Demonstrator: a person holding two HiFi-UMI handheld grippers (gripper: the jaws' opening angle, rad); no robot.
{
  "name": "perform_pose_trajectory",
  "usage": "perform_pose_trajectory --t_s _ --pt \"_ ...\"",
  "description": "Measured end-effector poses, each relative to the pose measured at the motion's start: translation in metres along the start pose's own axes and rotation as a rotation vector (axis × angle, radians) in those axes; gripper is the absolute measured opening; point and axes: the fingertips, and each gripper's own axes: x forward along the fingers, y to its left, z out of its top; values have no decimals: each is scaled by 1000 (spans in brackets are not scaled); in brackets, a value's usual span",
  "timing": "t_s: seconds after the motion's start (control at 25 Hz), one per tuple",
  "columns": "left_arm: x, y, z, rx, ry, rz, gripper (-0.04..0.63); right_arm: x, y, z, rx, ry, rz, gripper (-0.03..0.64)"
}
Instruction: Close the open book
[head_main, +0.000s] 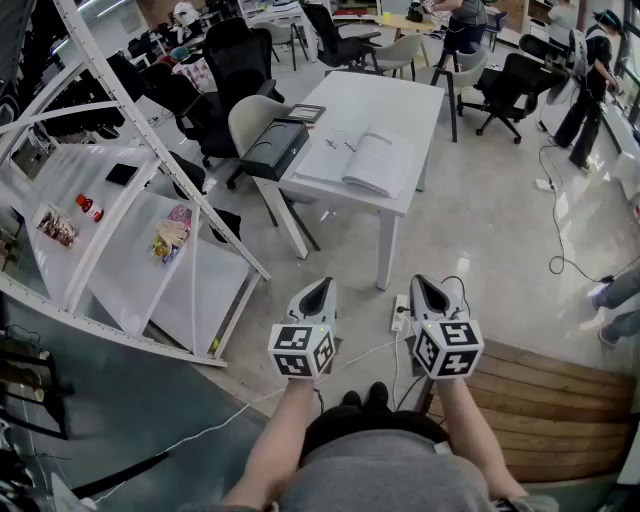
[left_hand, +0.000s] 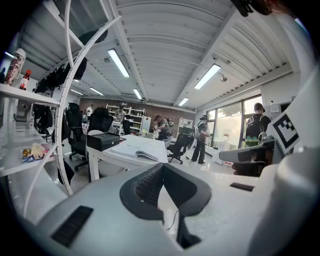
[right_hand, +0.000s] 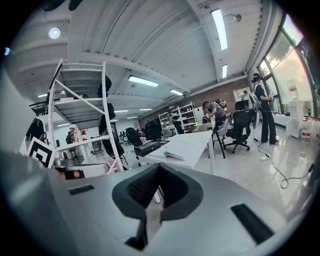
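Bright even light, ceiling strip lights, glare from window, fisheye-bent edges, dark corners

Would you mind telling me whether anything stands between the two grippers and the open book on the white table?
Nothing visible does: only floor lies between the left gripper, the right gripper and the open book on the table.

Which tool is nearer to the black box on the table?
Left. The left tool is short of the table, roughly in line with the black box; the right tool is alongside, further right.
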Motion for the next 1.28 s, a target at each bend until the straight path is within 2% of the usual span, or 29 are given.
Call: perform_pose_trajectory --t_s 0.36,0.84,1.28 --pt "8 2 -1 6 7 19 6 5 -15 -2 8 -3 7 3" --pt "-4 12 -7 8 9 108 6 13 -26 -12 61 27 30 5" --pt "6 22 -6 16 6 143 6 22 -28 -11 70 51 69 78"
